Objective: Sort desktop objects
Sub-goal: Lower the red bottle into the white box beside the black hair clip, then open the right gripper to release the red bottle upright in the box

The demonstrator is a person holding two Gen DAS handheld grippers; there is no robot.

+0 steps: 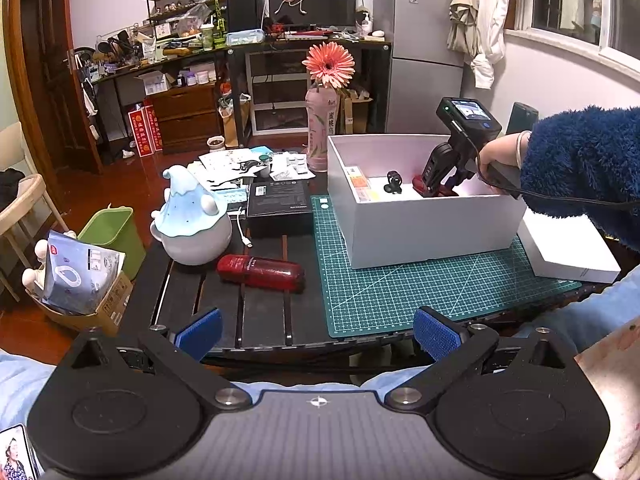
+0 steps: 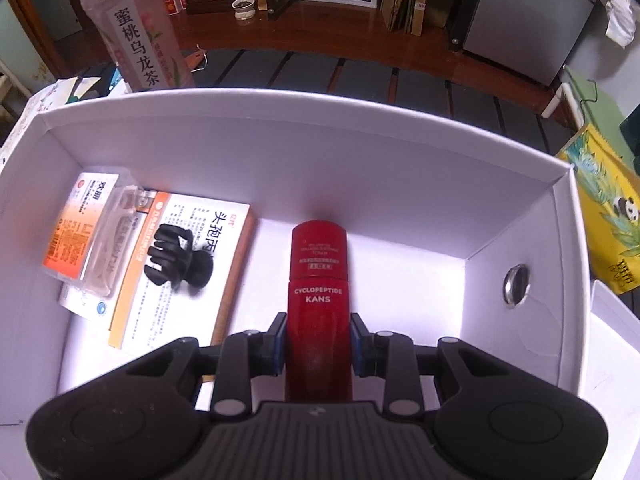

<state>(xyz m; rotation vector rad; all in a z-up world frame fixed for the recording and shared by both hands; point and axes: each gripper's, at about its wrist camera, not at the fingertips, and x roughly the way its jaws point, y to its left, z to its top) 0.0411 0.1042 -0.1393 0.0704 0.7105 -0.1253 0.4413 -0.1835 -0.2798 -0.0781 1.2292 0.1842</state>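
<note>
From the left wrist, the white box (image 1: 424, 220) stands on a green mat (image 1: 400, 296) on the desk (image 1: 224, 300). The left tool (image 1: 316, 334) hangs at the desk's near edge, well short of the box, its blue pads wide apart with nothing between them. A second red bottle (image 1: 260, 272) lies on its side on the desk, left of the box, just beside a blue-and-white pot (image 1: 192, 220). The right tool (image 1: 434, 184) reaches down inside the box, toward its right end. From the right wrist, that tool (image 2: 319, 344) is clamped on a red bottle (image 2: 319, 280): both pads press its sides low on the body, below the printed name. The bottle's far end seems to meet the box floor close to the back wall; whether it rests there I cannot tell. Left of it in the box lie a black hair clip (image 2: 180, 260) on a medicine packet (image 2: 188, 276). The bottle looks rigid, smooth and glossy, so probably slippery and likely to roll once freed; a squeeze across the straight middle of the body, not the rounded cap, should hold best.
</note>
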